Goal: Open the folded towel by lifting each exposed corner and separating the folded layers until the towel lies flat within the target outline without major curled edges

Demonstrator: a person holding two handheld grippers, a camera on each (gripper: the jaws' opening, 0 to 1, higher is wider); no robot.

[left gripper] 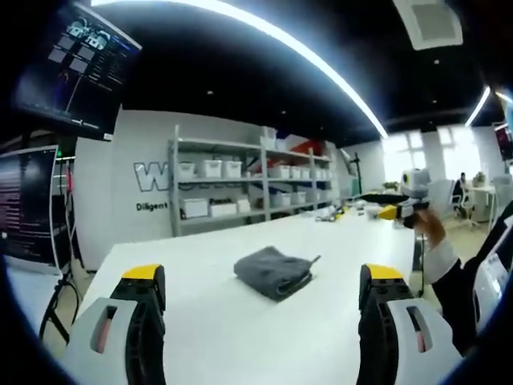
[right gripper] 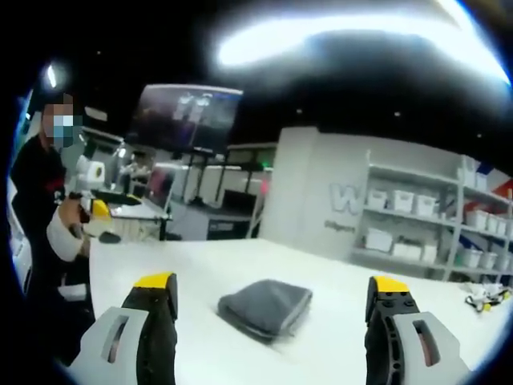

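The dark grey towel (left gripper: pixel 272 273) is folded up into a chunky little bundle, lying flat on the white desk (left gripper: pixel 240 337), layered edges showing on one side.

Plain dark grey towel (left gripper: pixel 274 272), no pattern, on a white desk (left gripper: pixel 208 321). Left gripper (left gripper: pixel 261 281) light grey with black inner faces, yellow tips and a reddish slot on each jaw; right gripper (right gripper: pixel 272 290) coloured alike. Pale grey shelving (left gripper: pixel 240 184) with white bins against a white wall with grey lettering. Black ceiling with bright white light strips.
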